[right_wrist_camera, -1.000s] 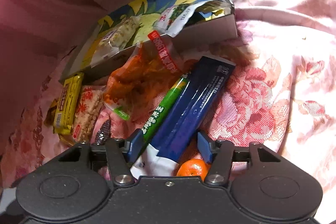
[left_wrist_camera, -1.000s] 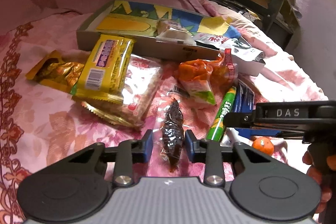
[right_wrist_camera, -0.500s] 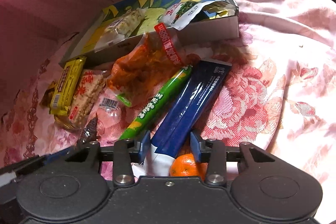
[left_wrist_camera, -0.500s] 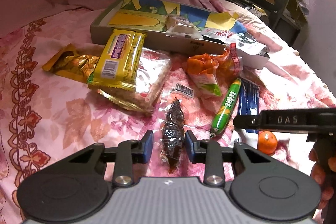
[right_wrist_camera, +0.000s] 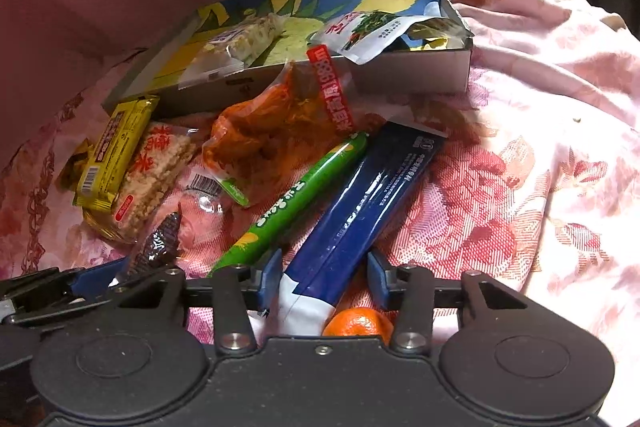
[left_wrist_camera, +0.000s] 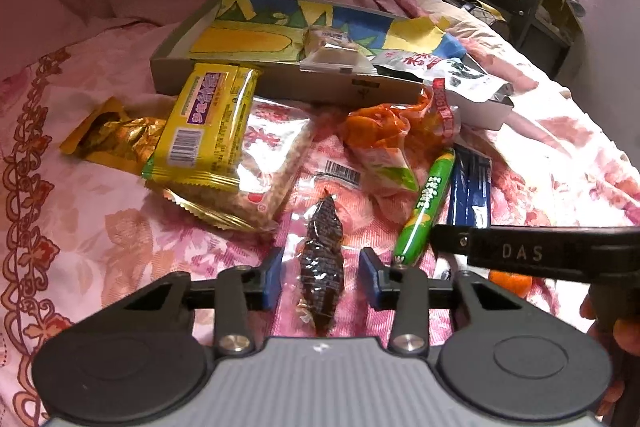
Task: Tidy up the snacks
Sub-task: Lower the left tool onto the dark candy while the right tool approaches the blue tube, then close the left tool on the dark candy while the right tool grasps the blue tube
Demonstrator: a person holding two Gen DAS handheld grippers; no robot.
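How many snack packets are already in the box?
2, maybe more hidden. A clear cereal bar lies mid-box; a white seaweed pouch hangs over the near wall at its right end.

My left gripper (left_wrist_camera: 320, 277) sits with its jaws apart around the dark vacuum-packed snack (left_wrist_camera: 321, 267), pads not touching it; green sausage stick (left_wrist_camera: 426, 205) just beside.

pink floral bedspread (left_wrist_camera: 80, 235), yellow wrapper (left_wrist_camera: 208, 123), green stick (left_wrist_camera: 426, 203), navy packet (right_wrist_camera: 372, 195), orange tangerine (right_wrist_camera: 358, 321)
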